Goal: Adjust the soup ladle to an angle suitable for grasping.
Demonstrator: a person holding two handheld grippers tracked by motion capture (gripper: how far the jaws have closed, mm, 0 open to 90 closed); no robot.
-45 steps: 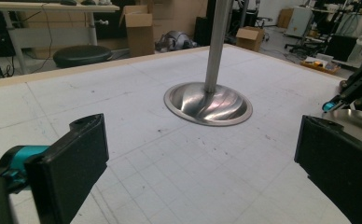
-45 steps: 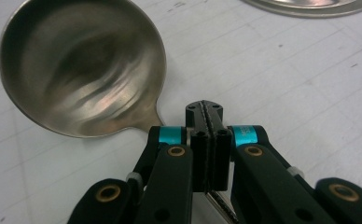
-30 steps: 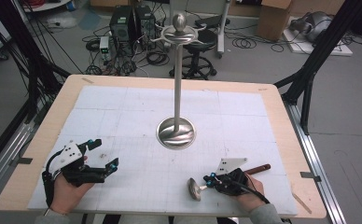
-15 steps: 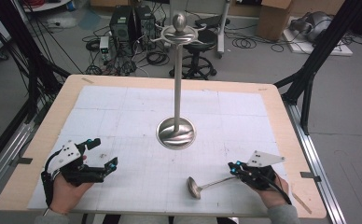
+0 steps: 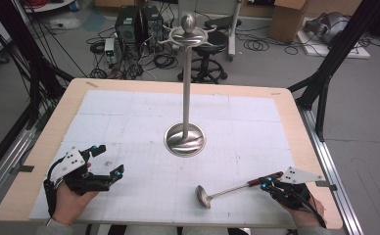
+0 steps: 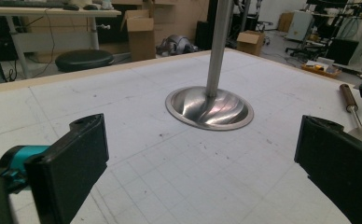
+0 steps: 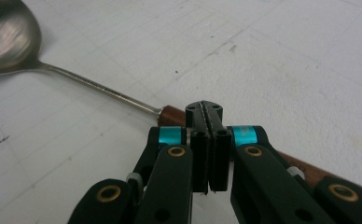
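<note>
While our left hand-held gripper [image 5: 110, 160] rests wide open, our right hand-held gripper [image 5: 266, 183], jaws shut w/ nothing held, has slid right along the ladle [image 5: 227, 190] lying on the bench [image 5: 129, 112]; regrasp probably next.

Steel stand [image 5: 184, 138] mid-table [image 5: 296, 127]; stool [image 5: 209, 54], cardboard boxes [image 5: 282, 19] behind.

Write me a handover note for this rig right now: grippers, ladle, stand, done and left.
Left gripper: open, holds nothing, near the table's front left.
Right gripper: jaws shut, empty, above the ladle's brown handle; I can't tell if it touches.
Ladle: lying flat, front right, bowl toward the left gripper.
Stand: upright at table centre, hooks on top bare.
Done: nothing hung.
Left, probably: grip the ladle handle, lift it and hang it on the stand.
</note>
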